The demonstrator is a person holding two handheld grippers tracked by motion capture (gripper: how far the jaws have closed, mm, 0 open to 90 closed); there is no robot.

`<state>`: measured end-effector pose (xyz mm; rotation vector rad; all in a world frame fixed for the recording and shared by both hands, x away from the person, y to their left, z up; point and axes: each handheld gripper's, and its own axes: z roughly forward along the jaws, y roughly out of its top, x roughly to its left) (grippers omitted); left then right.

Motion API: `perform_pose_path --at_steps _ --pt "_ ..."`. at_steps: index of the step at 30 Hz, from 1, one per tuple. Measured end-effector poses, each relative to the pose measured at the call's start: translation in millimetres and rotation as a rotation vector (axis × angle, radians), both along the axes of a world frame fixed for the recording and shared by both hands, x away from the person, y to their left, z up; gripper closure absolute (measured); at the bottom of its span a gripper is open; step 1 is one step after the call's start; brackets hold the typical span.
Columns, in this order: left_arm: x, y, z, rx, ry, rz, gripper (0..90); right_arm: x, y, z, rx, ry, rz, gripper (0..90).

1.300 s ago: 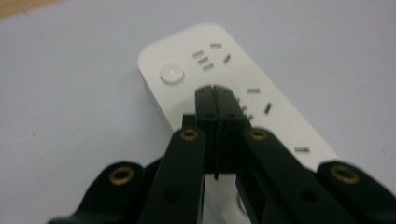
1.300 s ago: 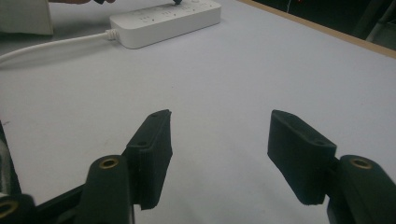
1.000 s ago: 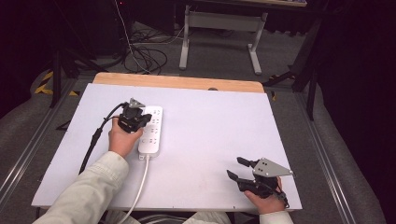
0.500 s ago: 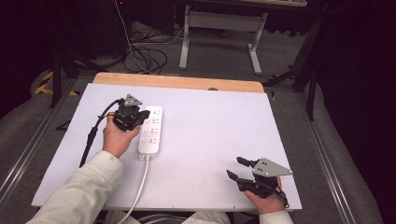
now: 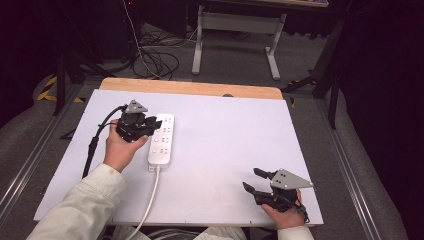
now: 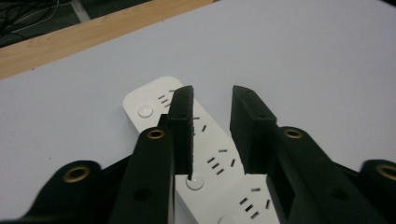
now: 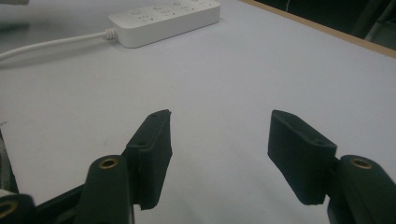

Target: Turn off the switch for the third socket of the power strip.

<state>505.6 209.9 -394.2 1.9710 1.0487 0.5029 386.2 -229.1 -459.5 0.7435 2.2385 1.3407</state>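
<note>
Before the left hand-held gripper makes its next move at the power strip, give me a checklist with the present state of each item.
1. Left hand-held gripper jaws parted, nothing between them: ok; they have just been opening.
2. Left hand-held gripper positioned above the white power strip, near its round buttons: ok.
3. Power strip lying flat on the white table, sockets facing up: ok.
4. Power strip's white cord running off the near table edge, away from both grippers: ok.
5. Right hand-held gripper open, resting at the near right of the table, apart from the strip: ok.
6. Whether any button is switched on: cannot tell.
</note>
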Motion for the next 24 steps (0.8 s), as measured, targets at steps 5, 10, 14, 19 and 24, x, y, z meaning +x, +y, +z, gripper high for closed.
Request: perform_pose_path --at_steps 5,10,14,19,24 --pt "-15.1 -0.7 10.0 -0.023 -0.043 -0.036 47.0 -0.6 -0.3 0.1 0.002 -0.002 0.0 39.9" --pt "-34.5 1.5 19.6 -0.014 -0.089 -0.081 34.2 -0.2 -0.2 0.1 0.001 -0.003 0.0 39.9" --pt "-50.0 4.5 26.1 -0.004 -0.123 -0.107 30.2 -0.8 -0.4 0.4 0.002 -0.005 0.001 39.9" --pt "-69.4 9.0 29.5 0.026 -0.153 -0.137 26.6 -1.1 0.4 0.5 0.004 -0.002 0.0 39.9" --pt "-84.4 15.5 28.0 0.04 -0.165 -0.162 25.7 -1.2 0.4 0.6 0.002 -0.003 -0.001 39.9"
